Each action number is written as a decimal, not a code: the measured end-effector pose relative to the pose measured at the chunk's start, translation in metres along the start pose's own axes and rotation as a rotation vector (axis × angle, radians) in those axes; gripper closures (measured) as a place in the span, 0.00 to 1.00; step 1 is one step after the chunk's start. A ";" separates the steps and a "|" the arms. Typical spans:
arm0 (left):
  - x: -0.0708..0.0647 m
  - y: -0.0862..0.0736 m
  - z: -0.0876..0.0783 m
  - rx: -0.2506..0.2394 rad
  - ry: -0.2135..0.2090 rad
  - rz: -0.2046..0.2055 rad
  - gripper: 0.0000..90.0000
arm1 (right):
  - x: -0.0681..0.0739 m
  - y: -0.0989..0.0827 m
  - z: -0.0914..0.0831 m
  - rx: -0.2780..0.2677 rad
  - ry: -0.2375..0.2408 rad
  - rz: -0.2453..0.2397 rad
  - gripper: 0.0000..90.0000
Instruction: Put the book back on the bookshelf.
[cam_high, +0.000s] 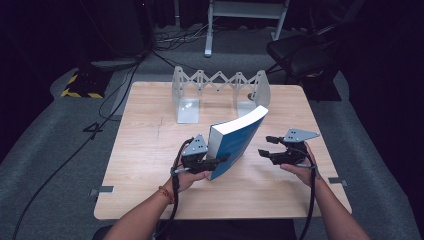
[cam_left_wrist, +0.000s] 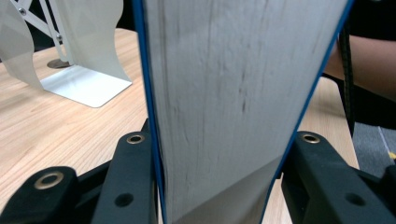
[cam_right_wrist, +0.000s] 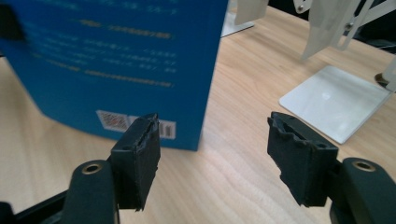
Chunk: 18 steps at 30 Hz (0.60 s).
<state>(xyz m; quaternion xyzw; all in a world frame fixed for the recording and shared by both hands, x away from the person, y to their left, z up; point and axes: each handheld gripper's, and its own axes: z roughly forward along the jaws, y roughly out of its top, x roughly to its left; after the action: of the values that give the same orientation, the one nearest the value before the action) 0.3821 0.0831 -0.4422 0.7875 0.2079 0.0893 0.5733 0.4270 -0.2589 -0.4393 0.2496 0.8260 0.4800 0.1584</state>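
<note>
A thick blue book (cam_high: 235, 137) stands tilted on its lower edge near the middle of the wooden table (cam_high: 150, 145). My left gripper (cam_high: 200, 162) is shut on its near end. In the left gripper view the white page block (cam_left_wrist: 238, 102) sits between the two black jaws, which press on the blue covers. My right gripper (cam_high: 270, 146) is just right of the book, open, nothing between its fingers. In the right gripper view the book's back cover (cam_right_wrist: 116, 65) with a barcode stands ahead to the left, and the gripper (cam_right_wrist: 212, 156) has bare table between its jaws.
A white expanding metal bookend rack (cam_high: 220, 90) stands at the table's far side, its two base plates (cam_high: 188, 111) flat on the wood. A dark chair (cam_high: 300, 52) and cables lie on the floor beyond the table.
</note>
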 end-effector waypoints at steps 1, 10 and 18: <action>0.002 -0.004 -0.005 0.018 -0.014 -0.004 0.66 | 0.002 0.003 0.005 -0.006 0.012 -0.003 0.39; 0.000 -0.010 -0.031 0.088 -0.092 0.057 0.67 | 0.014 0.018 0.026 0.011 0.088 -0.072 0.32; -0.002 -0.015 -0.043 0.104 -0.103 0.072 0.66 | 0.033 0.030 0.044 0.014 0.325 -0.150 0.37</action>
<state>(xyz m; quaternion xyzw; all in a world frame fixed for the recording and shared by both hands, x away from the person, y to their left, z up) 0.3612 0.1234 -0.4419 0.8267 0.1540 0.0584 0.5380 0.4301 -0.1963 -0.4352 0.1076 0.8602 0.4954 0.0562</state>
